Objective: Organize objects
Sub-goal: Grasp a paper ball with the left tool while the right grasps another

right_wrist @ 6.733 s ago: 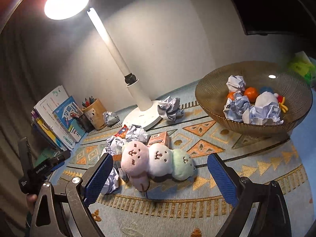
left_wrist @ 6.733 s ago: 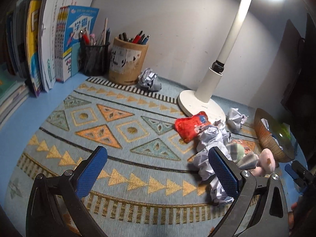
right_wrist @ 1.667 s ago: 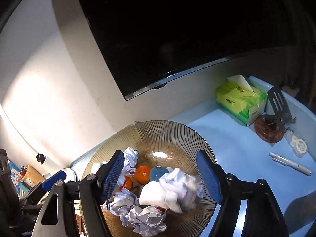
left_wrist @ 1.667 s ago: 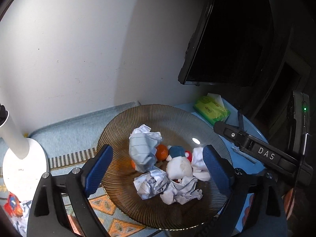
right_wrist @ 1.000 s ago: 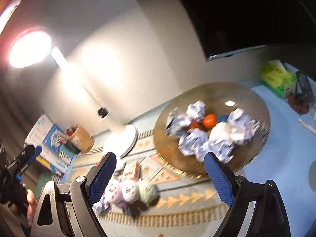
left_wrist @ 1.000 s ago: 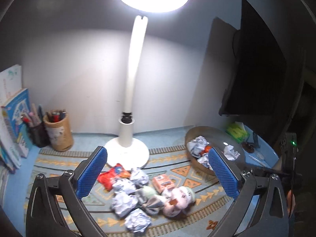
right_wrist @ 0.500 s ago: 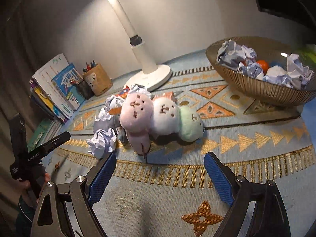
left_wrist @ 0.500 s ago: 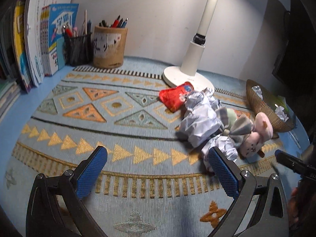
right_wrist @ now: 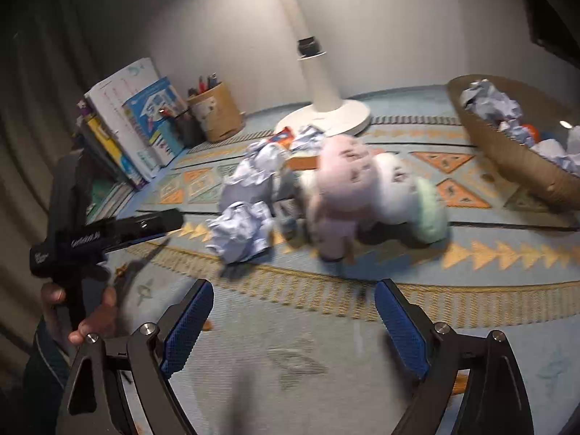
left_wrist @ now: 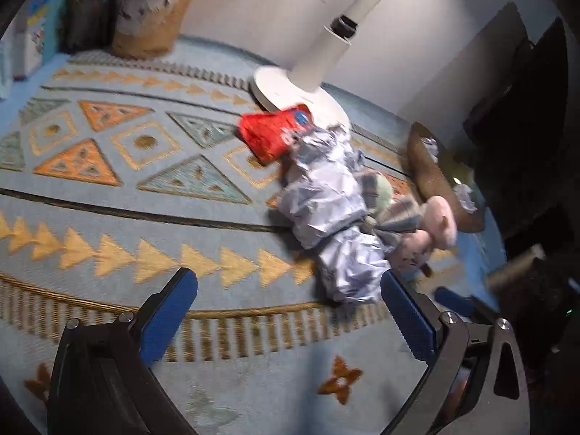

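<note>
Lying in a loose heap on the patterned blue mat (right_wrist: 471, 319), the things still to be sorted are a plush toy (right_wrist: 369, 188) with pink, white and green segments, several crumpled paper balls (right_wrist: 241, 230) touching its pink end, and a red snack packet (left_wrist: 275, 136) at the far edge of the heap, just beside the white lamp base (right_wrist: 326, 117). In the left wrist view the nearest paper ball (left_wrist: 351, 268) sits just beyond the right-hand blue pad of the left gripper (left_wrist: 286, 313), whose jaws stand wide apart with only mat between them. The right gripper (right_wrist: 293, 322) hovers low over the mat in front of the plush toy, its jaws likewise spread wide and holding nothing. A brown ribbed bowl (right_wrist: 507, 152) stands on the mat to the right of the heap, apart from it, and already contains more paper balls and something orange. Farther back, against the wall, a tan pen holder (right_wrist: 215, 112) and a dark mesh cup (left_wrist: 85, 18) stand beside a row of upright books (right_wrist: 130, 127). A person's hand (right_wrist: 83, 311) grips the handle of the left gripper at the left edge of the right wrist view.
</note>
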### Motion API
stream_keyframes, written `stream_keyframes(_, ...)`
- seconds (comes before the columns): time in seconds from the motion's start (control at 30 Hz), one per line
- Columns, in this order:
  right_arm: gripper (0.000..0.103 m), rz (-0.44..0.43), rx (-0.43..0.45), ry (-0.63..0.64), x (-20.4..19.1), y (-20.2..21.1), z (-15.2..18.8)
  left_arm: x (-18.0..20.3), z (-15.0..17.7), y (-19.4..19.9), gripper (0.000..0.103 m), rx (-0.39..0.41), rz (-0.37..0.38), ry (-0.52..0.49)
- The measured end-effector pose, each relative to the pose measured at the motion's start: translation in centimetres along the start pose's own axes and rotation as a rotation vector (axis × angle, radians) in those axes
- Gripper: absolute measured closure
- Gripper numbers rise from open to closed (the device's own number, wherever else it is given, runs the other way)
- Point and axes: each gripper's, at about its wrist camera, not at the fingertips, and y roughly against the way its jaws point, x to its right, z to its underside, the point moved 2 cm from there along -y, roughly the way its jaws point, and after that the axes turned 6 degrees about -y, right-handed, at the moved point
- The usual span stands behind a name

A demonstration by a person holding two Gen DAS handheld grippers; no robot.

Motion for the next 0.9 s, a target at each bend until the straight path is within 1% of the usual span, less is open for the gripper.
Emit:
stream_keyframes(0.03, 0.013, -0.015, -0.022, 0.008, -1.0, -0.6, 0.0, -0.1, -0.5, 0.0, 0.002, 0.004, 0.045, 0.018)
stream_keyframes(0.07, 0.013, -0.016, -0.048, 0.02, -2.1, -1.3, -0.1, -0.1, -1.1, 0.0, 0.002, 0.016, 0.051, 0.021)
stream_keyframes(0.1, 0.013, -0.007, -0.073, 0.029, -3.1, -2.0, -0.2, -0.1, -1.7, -0.2, 0.002, 0.02, 0.031, 0.008)
stream_keyframes(0.17, 0.013, 0.003, -0.105, 0.017, -4.3, -3.1, -0.7, -0.1, -2.9, -1.2, 0.002, 0.001, -0.011, -0.02)
stream_keyframes(0.2, 0.013, 0.027, -0.122, 0.0, -4.4, -3.9, -0.9, -0.2, -3.4, -1.9, 0.002, -0.012, -0.023, -0.015)
stream_keyframes(0.27, 0.013, 0.088, -0.121, -0.009, -4.4, -5.3, -1.4, -0.3, -4.1, -3.2, 0.002, -0.02, -0.017, -0.005)
stream_keyframes(0.33, 0.014, 0.128, -0.124, -0.01, -4.2, -6.6, -1.6, 0.0, -4.5, -4.1, 0.002, -0.006, -0.022, -0.014)
stream_keyframes(0.4, 0.015, 0.134, -0.128, -0.017, -4.2, -7.4, -1.9, 0.6, -4.7, -4.9, 0.003, -0.009, -0.013, -0.04)
stream_keyframes(0.43, 0.016, 0.134, -0.124, -0.021, -4.3, -7.6, -2.0, 0.8, -4.8, -5.1, 0.006, -0.013, 0.0, -0.051)
stream_keyframes(0.5, 0.016, 0.141, -0.114, -0.014, -4.5, -8.0, -2.2, 1.2, -4.7, -5.3, 0.007, -0.006, -0.013, -0.072)
stream_keyframes(0.53, 0.016, 0.152, -0.112, -0.008, -4.7, -8.2, -2.4, 1.3, -4.7, -5.3, 0.011, -0.005, -0.022, -0.08)
stream_keyframes(0.6, 0.024, 0.159, -0.112, -0.004, -4.7, -8.7, -2.6, 1.4, -4.7, -5.3, 0.023, -0.003, -0.023, -0.087)
stream_keyframes(0.63, 0.025, 0.168, -0.11, -0.002, -4.8, -8.9, -2.7, 1.3, -4.7, -5.4, 0.028, -0.005, -0.011, -0.086)
stream_keyframes(0.67, 0.028, 0.177, -0.102, 0.001, -4.9, -9.0, -2.8, 1.3, -4.7, -5.4, 0.028, -0.001, -0.008, -0.087)
stream_keyframes(0.73, 0.031, 0.177, -0.095, 0.005, -5.0, -9.1, -2.8, 1.3, -4.7, -5.3, 0.028, 0.001, -0.004, -0.094)
stream_keyframes(0.77, 0.035, 0.182, -0.09, 0.009, -5.0, -9.1, -2.8, 1.3, -4.7, -5.3, 0.038, 0.003, 0.005, -0.097)
stream_keyframes(0.8, 0.037, 0.191, -0.084, 0.014, -5.2, -9.1, -2.8, 1.4, -4.6, -5.2, 0.041, 0.002, 0.034, -0.096)
stream_keyframes(0.83, 0.046, 0.2, -0.079, 0.017, -5.3, -9.1, -2.8, 1.4, -4.5, -5.2, 0.042, 0.002, 0.036, -0.095)
stream_keyframes(0.87, 0.051, 0.197, -0.077, 0.017, -5.3, -9.1, -2.8, 1.5, -4.4, -5.0, 0.043, 0.005, 0.024, -0.103)
stream_keyframes(0.9, 0.053, 0.195, -0.069, 0.017, -5.3, -9.0, -2.8, 1.7, -4.3, -4.9, 0.045, 0.007, 0.023, -0.113)
